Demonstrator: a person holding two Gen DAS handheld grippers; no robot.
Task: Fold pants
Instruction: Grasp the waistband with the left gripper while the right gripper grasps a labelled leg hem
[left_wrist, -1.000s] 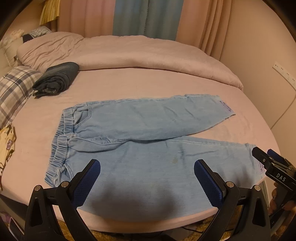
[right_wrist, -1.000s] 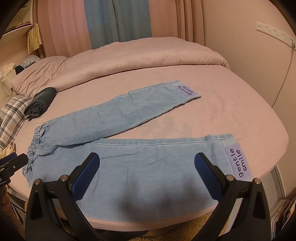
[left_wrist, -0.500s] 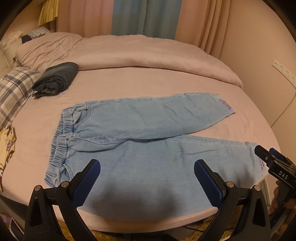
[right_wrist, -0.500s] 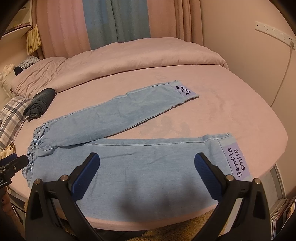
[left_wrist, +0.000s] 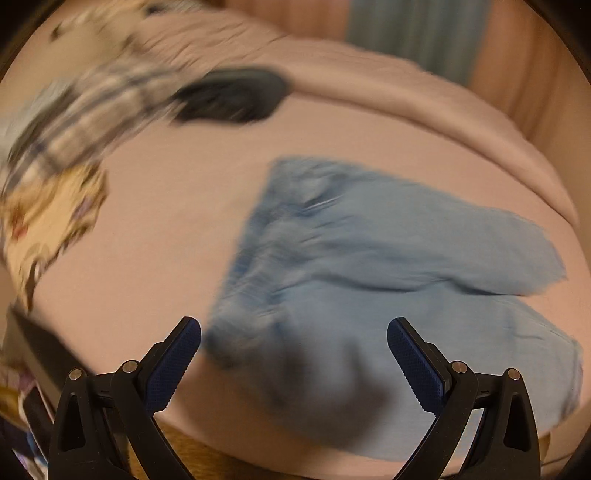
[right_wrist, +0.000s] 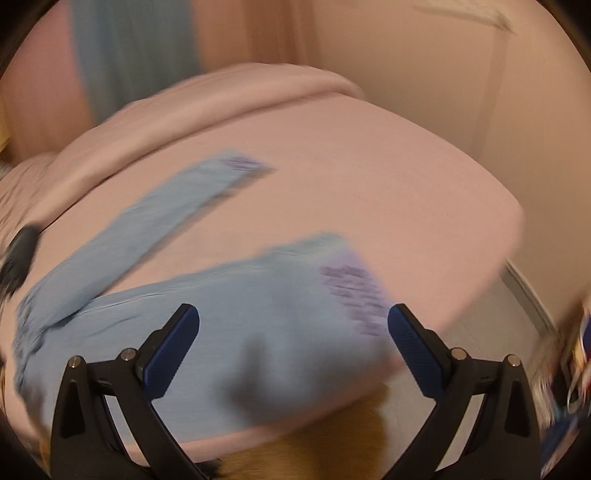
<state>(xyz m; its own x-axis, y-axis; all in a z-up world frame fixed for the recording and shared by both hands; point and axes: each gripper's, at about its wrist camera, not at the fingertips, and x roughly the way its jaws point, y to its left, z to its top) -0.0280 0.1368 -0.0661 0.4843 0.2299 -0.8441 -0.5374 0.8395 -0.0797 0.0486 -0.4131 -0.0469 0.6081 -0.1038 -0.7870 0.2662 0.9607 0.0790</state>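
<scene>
The pants (left_wrist: 388, 280) are spread flat on the bed (left_wrist: 166, 229), long axis crosswise, with the waistband found just ahead of the wide-spread, empty left gripper (left_wrist: 294, 363) and the printed hem before the equally spread right gripper (right_wrist: 293, 352).

Dim warm light, heavy motion blur

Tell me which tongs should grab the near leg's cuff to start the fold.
Right. The right tongs hang open just short of the near cuff; the left tongs face the waistband.
</scene>
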